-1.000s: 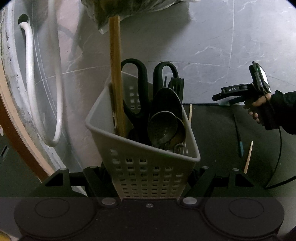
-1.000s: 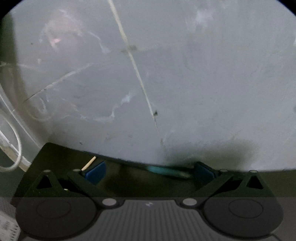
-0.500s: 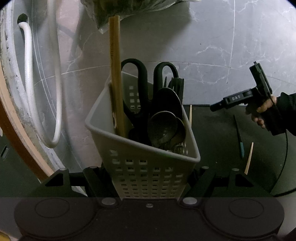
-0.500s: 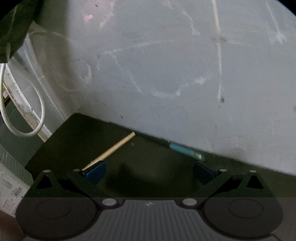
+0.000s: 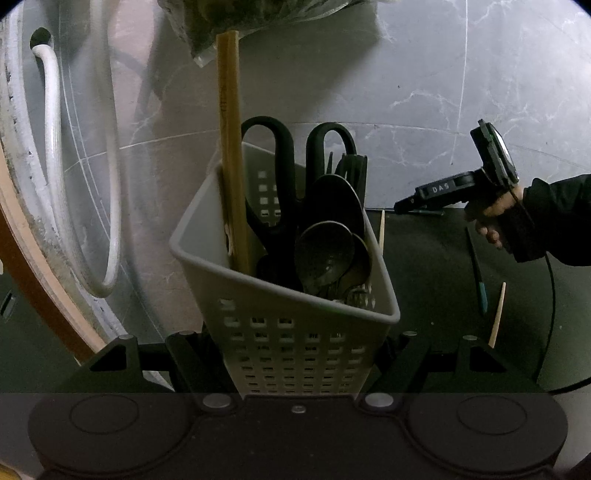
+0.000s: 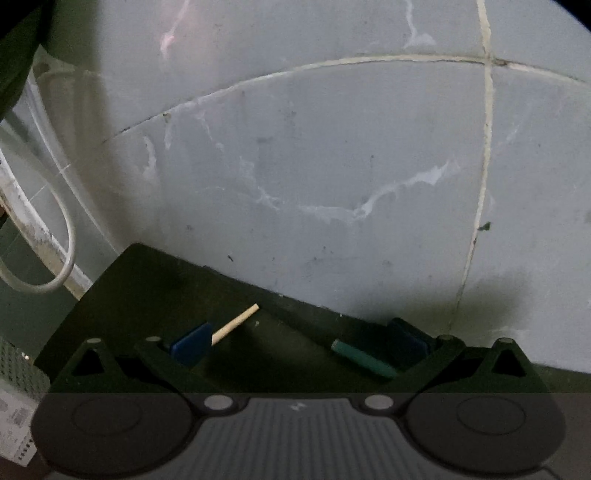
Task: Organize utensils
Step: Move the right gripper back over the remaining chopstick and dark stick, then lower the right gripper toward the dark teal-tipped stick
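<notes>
My left gripper (image 5: 291, 338) is shut on a grey perforated utensil basket (image 5: 303, 365), gripped by its sides. In the basket stand a long wooden stick (image 5: 231, 147), black scissors (image 5: 273, 177) and several dark spoons (image 5: 325, 251). To the right, a hand in a dark sleeve holds my right gripper (image 5: 406, 202) low over the dark mat (image 5: 424, 277). Seen from its own camera, the right gripper (image 6: 299, 343) is open. A wooden chopstick (image 6: 236, 325) lies by its left blue pad and a teal-tipped chopstick (image 6: 364, 360) by its right pad. Neither is gripped.
More sticks lie on the mat: a wooden chopstick (image 5: 381, 229) beside the basket, a dark teal-tipped one (image 5: 476, 266) and another wooden one (image 5: 496, 314). A white hose (image 5: 55, 166) loops at the left. A plastic bag (image 5: 258, 14) hangs above, and a black cable (image 5: 550, 295) runs at the right.
The right gripper has moved left toward the basket and rolled a little. The wooden chopstick and the teal tip now lie clearly between its pads. The left gripper and basket stayed still.
</notes>
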### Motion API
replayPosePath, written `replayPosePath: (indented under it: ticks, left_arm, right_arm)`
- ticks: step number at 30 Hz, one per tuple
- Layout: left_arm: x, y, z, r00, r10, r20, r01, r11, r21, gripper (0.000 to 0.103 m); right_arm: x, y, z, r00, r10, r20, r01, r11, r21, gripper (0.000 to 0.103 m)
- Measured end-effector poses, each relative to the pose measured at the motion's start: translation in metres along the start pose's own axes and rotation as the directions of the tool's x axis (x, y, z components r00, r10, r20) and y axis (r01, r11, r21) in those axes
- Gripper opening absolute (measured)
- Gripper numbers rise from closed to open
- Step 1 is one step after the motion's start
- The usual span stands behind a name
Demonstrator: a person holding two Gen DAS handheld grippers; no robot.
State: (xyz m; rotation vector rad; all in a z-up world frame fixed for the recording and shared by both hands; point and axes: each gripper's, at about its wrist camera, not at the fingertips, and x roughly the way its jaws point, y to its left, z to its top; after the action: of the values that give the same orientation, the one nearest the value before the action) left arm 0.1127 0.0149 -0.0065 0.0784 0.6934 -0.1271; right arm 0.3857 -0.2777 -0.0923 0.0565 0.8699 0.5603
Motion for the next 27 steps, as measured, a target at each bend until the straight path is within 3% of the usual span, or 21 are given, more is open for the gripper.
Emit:
replayPosePath:
  ticks: [7, 13, 21, 27]
  left_arm:
    - [0.0, 0.001, -0.004, 1.0, -0.004, 0.02, 0.004, 1.0, -0.006, 0.076]
    - [-0.001, 0.003, -0.009, 0.999, -0.014, 0.042, 0.014, 1.0, -0.01, 0.076]
    - [-0.004, 0.008, -0.013, 0.998, -0.033, 0.051, 0.033, 0.999, 0.003, 0.076]
    - [-0.003, 0.01, -0.012, 0.998, -0.041, 0.052, 0.04, 0.999, 0.011, 0.076]
  right_arm:
    - [-0.004, 0.004, 0.005, 0.997, 0.011, -0.079, -0.013, 1.0, -0.02, 0.103]
    - [0.002, 0.017, 0.009, 0.997, -0.05, -0.065, 0.048, 0.998, -0.031, 0.102]
    - [0.011, 0.027, 0.007, 0.991, -0.102, -0.083, 0.094, 0.991, -0.091, 0.092]
    - [0.004, 0.024, 0.007, 0.99, -0.088, -0.112, 0.078, 0.993, -0.092, 0.087]
